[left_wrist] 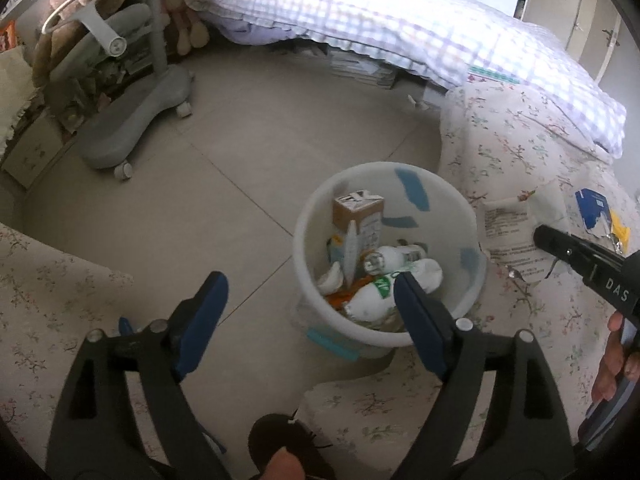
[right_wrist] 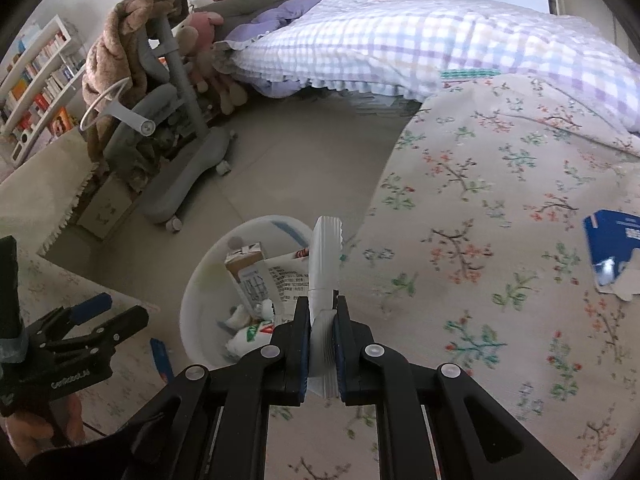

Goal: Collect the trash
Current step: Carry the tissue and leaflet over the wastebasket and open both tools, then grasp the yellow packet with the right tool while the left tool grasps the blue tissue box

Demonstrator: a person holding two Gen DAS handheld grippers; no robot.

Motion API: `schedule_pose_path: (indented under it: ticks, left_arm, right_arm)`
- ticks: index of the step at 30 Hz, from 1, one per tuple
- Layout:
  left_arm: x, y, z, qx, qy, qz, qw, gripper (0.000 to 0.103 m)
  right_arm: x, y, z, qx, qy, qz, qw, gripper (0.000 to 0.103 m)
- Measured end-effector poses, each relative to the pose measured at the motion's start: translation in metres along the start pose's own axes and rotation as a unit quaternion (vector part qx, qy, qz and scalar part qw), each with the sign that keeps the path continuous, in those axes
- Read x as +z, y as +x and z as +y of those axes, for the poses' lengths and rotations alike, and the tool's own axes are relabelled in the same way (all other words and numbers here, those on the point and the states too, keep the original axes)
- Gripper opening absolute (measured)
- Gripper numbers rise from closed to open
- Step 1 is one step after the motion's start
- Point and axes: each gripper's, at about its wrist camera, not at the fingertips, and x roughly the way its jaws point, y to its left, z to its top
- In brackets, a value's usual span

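Bin (left_wrist: 308, 216) on floor beside bed, already holds carton (left_wrist: 357, 216), bottles. Right tongs (right_wrist: 323, 316) clenched on white wrapper (right_wrist: 326, 248), just beside bin rim, not dropped. Left tongs (left_wrist: 308, 292) released, empty, above bin. Blue packet (right_wrist: 612, 252) left on bed, well apart from bin.

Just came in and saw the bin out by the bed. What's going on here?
Someone is picking up trash with a handheld gripper in each hand. The right gripper is shut on a white wrapper, held near the white bin on the floor. The left gripper is open and empty above the bin, which already holds a carton and wrappers. A torn blue packet lies on the flowered bedspread.
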Motion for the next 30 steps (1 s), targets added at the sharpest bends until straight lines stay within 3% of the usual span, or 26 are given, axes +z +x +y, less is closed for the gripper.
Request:
schedule_pose_path:
  ticks: [5, 8, 11, 13, 20, 23, 25, 30]
  left_arm:
    - [-0.003, -0.001, 0.007, 0.004, -0.001, 0.002, 1.0, 0.085]
    - [-0.004, -0.001, 0.009, 0.007, 0.0, 0.002, 1.0, 0.086]
    - [-0.004, -0.001, 0.011, 0.009, -0.001, 0.002, 1.0, 0.086]
    - [-0.004, -0.001, 0.012, 0.009, -0.003, 0.002, 1.0, 0.086]
    - [-0.004, -0.005, 0.005, 0.006, -0.001, -0.001, 1.0, 0.09]
    - [-0.003, -0.008, -0.002, -0.001, -0.003, -0.001, 1.0, 0.099]
    - [-0.001, -0.009, -0.008, -0.009, -0.007, 0.0, 0.9999, 0.099]
    - [0.004, -0.012, -0.036, -0.022, 0.004, -0.003, 0.9998, 0.1]
  right_arm:
    - [0.001, 0.01, 0.011, 0.012, -0.005, -0.001, 1.0, 0.015]
    - [0.001, 0.014, 0.016, 0.019, -0.008, -0.004, 1.0, 0.022]
    - [0.0, 0.015, 0.019, 0.021, -0.011, 0.004, 1.0, 0.041]
    - [0.0, 0.012, 0.019, 0.019, -0.008, -0.004, 1.0, 0.064]
    - [0.001, -0.008, 0.003, -0.001, 0.001, -0.017, 1.0, 0.071]
    - [-0.001, -0.019, -0.008, -0.024, 0.005, -0.022, 0.999, 0.075]
    - [-0.002, -0.027, -0.02, -0.046, 0.015, -0.024, 0.999, 0.083]
    - [-0.003, -0.049, -0.06, -0.098, 0.052, -0.025, 0.994, 0.084]
